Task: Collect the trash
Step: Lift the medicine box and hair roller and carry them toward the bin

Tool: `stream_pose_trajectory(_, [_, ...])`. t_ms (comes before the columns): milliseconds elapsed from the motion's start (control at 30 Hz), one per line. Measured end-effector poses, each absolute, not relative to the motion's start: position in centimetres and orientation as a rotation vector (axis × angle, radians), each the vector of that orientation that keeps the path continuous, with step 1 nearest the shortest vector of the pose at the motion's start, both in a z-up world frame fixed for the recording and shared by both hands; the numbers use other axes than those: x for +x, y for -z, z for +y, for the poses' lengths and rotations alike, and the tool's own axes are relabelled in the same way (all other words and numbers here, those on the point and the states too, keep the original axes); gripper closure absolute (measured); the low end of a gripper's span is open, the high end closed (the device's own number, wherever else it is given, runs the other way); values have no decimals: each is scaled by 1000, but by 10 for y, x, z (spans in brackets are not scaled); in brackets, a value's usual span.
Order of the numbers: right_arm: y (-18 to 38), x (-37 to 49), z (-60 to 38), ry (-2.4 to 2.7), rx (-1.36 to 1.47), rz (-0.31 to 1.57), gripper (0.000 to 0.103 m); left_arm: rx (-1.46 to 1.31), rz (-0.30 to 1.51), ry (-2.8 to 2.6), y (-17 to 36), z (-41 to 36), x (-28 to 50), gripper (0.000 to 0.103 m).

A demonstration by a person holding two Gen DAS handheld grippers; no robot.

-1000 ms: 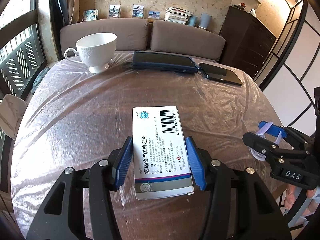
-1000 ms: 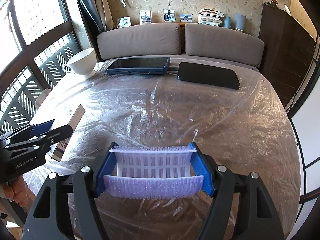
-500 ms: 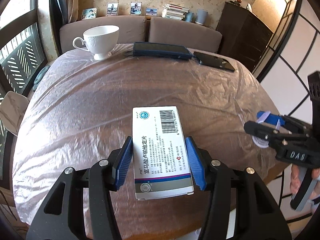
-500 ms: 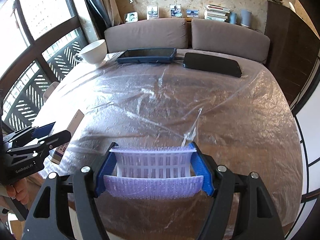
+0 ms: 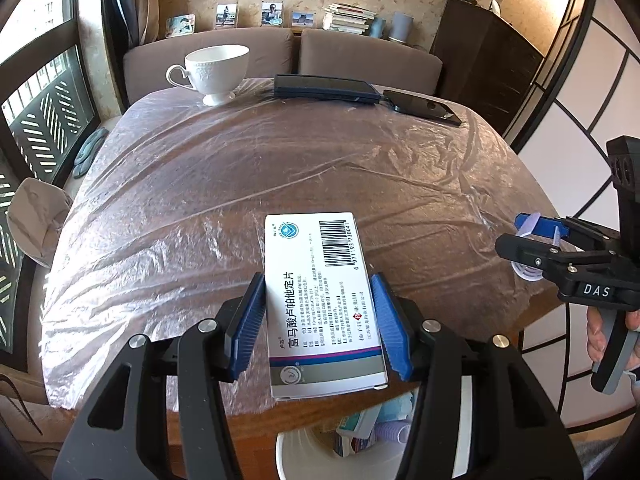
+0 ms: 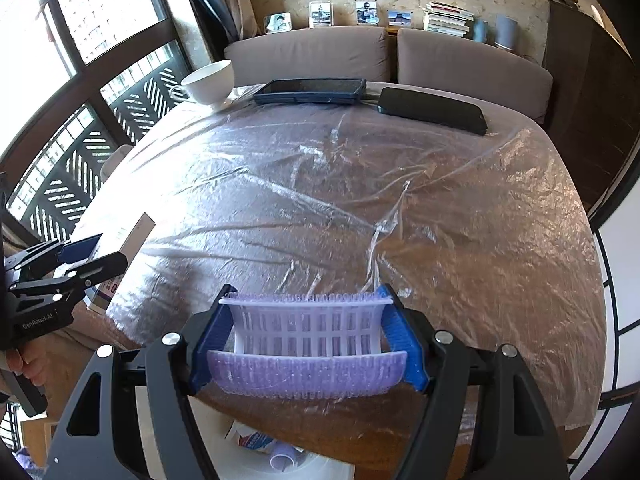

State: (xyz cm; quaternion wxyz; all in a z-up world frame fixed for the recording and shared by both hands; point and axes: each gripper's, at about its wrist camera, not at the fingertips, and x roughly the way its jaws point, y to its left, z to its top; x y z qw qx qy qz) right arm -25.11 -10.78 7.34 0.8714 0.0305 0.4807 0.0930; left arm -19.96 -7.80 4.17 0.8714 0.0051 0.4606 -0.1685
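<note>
Trash fills both my grippers: the left gripper point(image 5: 318, 322) clamps a white medicine box point(image 5: 322, 304) at lower centre, and the right gripper point(image 6: 306, 338) clamps a purple hair roller point(image 6: 306, 344). Below the table point(image 5: 240, 184) edge at frame bottom I see a white bin point(image 5: 296, 456) holding more scraps.

I am working in the living room of a home: a brown sofa point(image 5: 280, 52) with two back cushions runs across the top of the frame, and the ledge behind it holds small framed photos point(image 5: 226, 14) and a stack of books point(image 5: 348, 18) against patterned wallpaper. My table point(image 5: 240, 184), wrapped in clear plastic film, carries a white teacup point(image 5: 214, 72) at upper centre and two dark phones point(image 6: 310, 90) beside it. A tall window with a dark lattice railing point(image 6: 92, 128) fills the left edge and a dark wooden cabinet point(image 5: 484, 60) stands at the upper right.
</note>
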Motion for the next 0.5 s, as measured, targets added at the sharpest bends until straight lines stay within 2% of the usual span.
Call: stream_pose_trajectory(500, [-74, -288, -106, -296, 89, 1057, 33, 42, 997, 441, -51, -76, -245, 49])
